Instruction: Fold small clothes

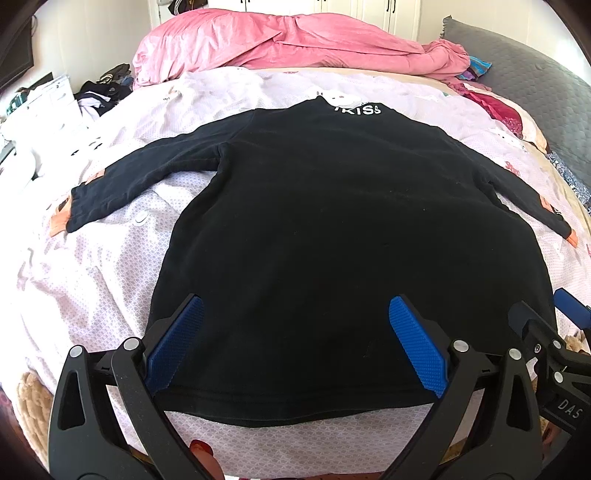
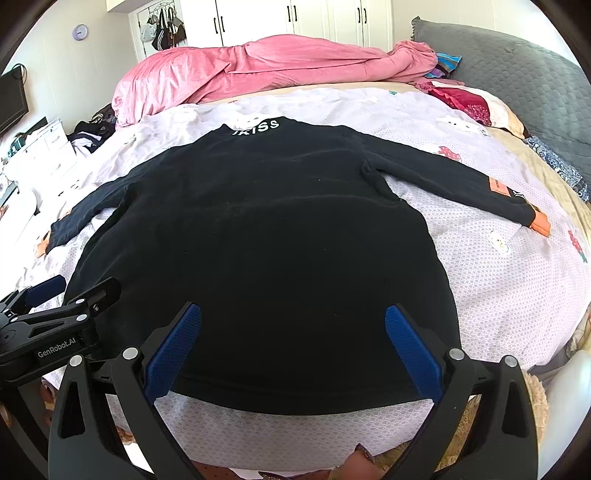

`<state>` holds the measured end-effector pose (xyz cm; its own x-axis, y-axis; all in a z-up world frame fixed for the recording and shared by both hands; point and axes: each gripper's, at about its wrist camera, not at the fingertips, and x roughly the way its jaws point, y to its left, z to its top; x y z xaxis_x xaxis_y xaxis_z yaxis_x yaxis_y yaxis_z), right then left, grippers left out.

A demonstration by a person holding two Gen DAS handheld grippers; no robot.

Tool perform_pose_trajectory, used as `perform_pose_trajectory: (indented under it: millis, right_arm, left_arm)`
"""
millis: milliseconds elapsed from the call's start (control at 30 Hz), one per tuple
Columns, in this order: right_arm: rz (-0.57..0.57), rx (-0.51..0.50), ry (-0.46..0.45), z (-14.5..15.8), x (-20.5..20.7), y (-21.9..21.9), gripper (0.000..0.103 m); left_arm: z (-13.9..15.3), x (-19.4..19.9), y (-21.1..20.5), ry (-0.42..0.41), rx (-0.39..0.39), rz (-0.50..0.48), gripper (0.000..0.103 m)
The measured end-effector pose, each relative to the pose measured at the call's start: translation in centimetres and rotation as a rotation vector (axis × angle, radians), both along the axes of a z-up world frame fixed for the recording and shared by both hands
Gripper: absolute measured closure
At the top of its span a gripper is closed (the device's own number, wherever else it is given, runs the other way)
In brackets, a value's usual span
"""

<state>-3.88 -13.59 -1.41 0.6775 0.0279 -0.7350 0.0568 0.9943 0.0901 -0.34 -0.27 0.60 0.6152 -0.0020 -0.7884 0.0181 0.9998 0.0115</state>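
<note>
2 grippers at the near edge of the bed, side by side, both spread wide with nothing between the blue pads. Left gripper over the hem of the black top, pads apart above the cloth; whether touching it, cannot tell. Right gripper over the same hem, further along to the right, pads likewise well apart. Each visible in the other's view: right one at the right edge of the left wrist view, left one at the left edge of the right wrist view, marked "GenRobot.AI". Flat and spread on the pale patterned sheet, hem nearest, collar farthest, white lettering "KISS" at the collar. Both sleeves stretched outward, left sleeve and right sleeve, orange showing at the cuffs and an orange patch on the right sleeve. Beyond the collar, a crumpled pink duvet across the far side of the bed. To the right, a grey pillow and some dark red cloth just beside it. Farthest back, white cupboard doors along the wall.
</note>
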Motion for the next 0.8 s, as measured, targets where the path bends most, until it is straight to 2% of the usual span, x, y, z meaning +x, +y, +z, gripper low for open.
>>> perform_pose_trajectory:
  millis: [800]
  right_arm:
    - [-0.001,0.004,-0.002,0.05,-0.13,0.14,0.004]
  left_arm:
    - [0.17,-0.18,-0.18,-0.01,-0.001,-0.008,0.009]
